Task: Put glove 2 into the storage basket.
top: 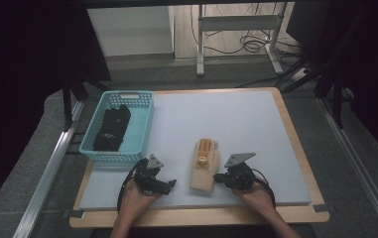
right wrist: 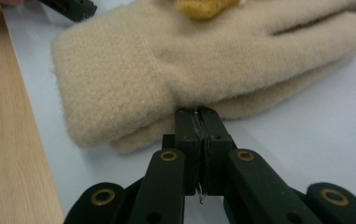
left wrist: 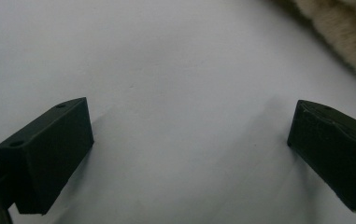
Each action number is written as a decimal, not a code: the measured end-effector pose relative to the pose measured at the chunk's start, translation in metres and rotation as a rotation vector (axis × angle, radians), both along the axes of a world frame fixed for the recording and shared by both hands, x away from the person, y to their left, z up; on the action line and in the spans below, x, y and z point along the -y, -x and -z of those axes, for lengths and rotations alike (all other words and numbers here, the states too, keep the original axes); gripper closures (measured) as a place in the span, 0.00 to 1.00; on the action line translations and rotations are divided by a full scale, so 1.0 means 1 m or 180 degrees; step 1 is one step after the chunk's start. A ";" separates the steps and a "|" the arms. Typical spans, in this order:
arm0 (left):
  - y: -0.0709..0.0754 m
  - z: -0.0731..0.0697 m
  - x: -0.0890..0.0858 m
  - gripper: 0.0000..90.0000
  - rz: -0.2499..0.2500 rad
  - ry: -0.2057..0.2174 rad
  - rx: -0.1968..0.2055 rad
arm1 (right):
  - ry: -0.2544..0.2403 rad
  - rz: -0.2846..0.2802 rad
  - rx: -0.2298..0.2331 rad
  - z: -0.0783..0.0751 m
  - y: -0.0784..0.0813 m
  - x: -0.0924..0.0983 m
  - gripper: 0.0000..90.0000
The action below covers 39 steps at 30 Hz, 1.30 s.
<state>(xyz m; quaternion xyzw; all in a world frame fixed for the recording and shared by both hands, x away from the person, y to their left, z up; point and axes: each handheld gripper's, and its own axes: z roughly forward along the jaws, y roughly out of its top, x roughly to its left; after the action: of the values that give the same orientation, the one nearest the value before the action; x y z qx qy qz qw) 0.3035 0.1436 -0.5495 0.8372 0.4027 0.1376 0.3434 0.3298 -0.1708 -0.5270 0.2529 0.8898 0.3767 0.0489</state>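
The right tool [right wrist: 196, 112] has its jaws pressed together, their tips at the edge of the beige glove [right wrist: 175, 74], apparently pinching nothing. The glove lies flat on the desk [top: 236, 119], cuff toward the person, long axis running away. The left tool [top: 169, 184] stands open just beside the cuff; the teal basket [top: 119, 125] sits beyond it.

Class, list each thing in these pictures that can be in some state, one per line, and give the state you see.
Left gripper: jaws wide open, nothing between them, over the mat.
Right gripper: jaws shut, tips at the edge of the beige gloves.
Beige gloves: lying flat, stacked on the mat.
Blue basket: upright, holding black gloves.
Black gloves: lying inside the basket.
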 end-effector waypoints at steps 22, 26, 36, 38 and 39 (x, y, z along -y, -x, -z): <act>0.000 0.000 0.000 0.01 0.0003 -0.0012 -0.0001 | -0.0066 -0.0037 -0.0007 0.005 -0.023 -0.061 0.94; 0.000 0.000 0.000 0.01 0.0002 -0.0015 -0.0004 | -0.0010 -0.0028 0.0078 0.001 -0.020 -0.056 0.87; -0.001 0.000 0.000 0.00 0.0023 -0.0018 -0.0005 | 0.0054 0.0291 0.0202 -0.009 -0.026 -0.008 0.51; 0.000 0.000 0.000 0.00 0.0012 -0.0014 -0.0006 | 0.0089 0.0372 0.0272 -0.010 -0.026 0.001 0.45; 0.000 0.000 0.000 0.00 0.0014 -0.0015 -0.0003 | 0.0106 0.0452 0.0312 -0.010 -0.026 0.008 0.43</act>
<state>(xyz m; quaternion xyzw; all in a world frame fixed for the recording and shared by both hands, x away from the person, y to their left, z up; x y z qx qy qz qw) 0.3039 0.1438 -0.5492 0.8390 0.4008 0.1374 0.3416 0.3559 -0.1787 -0.5169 0.2958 0.8723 0.3693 0.1231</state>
